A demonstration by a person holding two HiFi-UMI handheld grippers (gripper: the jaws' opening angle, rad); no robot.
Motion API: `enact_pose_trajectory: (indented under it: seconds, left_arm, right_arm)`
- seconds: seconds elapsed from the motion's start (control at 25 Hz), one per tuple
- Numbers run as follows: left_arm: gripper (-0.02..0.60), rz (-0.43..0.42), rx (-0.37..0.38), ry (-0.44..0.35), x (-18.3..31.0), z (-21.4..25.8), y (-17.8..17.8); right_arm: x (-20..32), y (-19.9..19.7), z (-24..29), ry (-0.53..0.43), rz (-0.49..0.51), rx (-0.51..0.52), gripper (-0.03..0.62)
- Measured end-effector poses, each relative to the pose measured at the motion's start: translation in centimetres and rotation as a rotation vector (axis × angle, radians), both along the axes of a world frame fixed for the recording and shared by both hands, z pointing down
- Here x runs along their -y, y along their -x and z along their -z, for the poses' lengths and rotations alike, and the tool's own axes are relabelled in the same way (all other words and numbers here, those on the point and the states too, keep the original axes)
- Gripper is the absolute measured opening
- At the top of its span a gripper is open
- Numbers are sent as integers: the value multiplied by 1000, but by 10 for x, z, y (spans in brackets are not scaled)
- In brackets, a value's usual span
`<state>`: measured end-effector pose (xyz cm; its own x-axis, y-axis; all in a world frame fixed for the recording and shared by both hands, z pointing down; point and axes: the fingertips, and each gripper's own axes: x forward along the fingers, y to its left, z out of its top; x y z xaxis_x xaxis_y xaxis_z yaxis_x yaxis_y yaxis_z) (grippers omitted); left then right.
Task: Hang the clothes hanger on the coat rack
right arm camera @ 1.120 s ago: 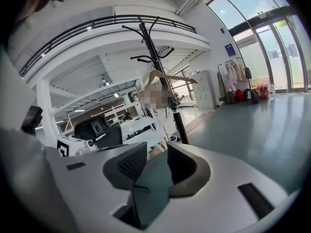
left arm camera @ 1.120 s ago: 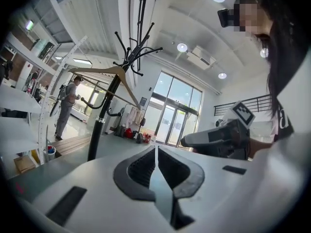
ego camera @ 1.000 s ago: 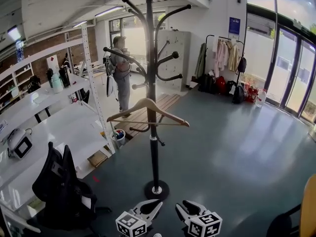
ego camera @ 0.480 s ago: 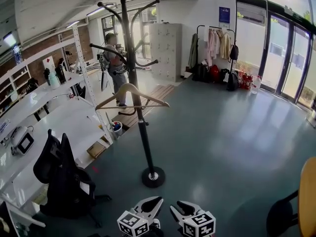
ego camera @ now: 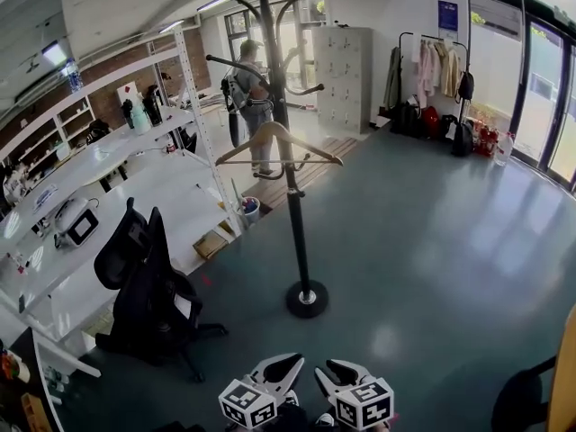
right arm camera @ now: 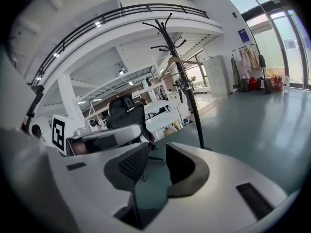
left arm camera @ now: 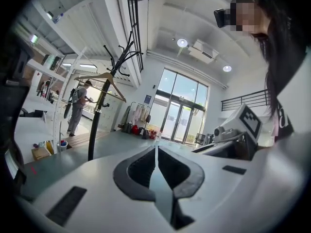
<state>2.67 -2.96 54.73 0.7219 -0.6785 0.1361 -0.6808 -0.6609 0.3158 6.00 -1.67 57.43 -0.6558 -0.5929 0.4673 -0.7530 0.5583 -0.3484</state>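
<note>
A wooden clothes hanger (ego camera: 279, 142) hangs from a hook of the tall black coat rack (ego camera: 293, 214), which stands on the grey floor. Both gripper views show the same pair far ahead: hanger (left arm camera: 99, 81) on rack (left arm camera: 95, 125), and hanger (right arm camera: 177, 62) on rack (right arm camera: 192, 110). My left gripper (ego camera: 293, 361) sits low at the bottom of the head view, well short of the rack's base; its jaws (left arm camera: 155, 148) are shut and empty. Beside it, my right gripper (ego camera: 328, 367) is open; its jaws (right arm camera: 158, 149) have just been closing a little, with nothing between them.
A black office chair (ego camera: 148, 286) stands left of the rack, next to white shelving (ego camera: 90, 196). A person (ego camera: 252, 97) stands behind the rack. A small bucket (ego camera: 249, 210) is by the shelf leg. A clothes rail (ego camera: 441, 61) and glass doors line the far right.
The rack with the hanger now looks farther off than a second ago, and the office chair shows more fully. Both grippers stay low at the frame's bottom.
</note>
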Motion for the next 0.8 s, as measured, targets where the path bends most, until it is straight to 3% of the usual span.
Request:
enact_pose_trajectory:
  seconds: [0.8]
  left_arm:
    - [3, 32, 18, -38, 0, 9, 67]
  right_arm:
    - [12, 72, 4, -16, 33, -14, 14]
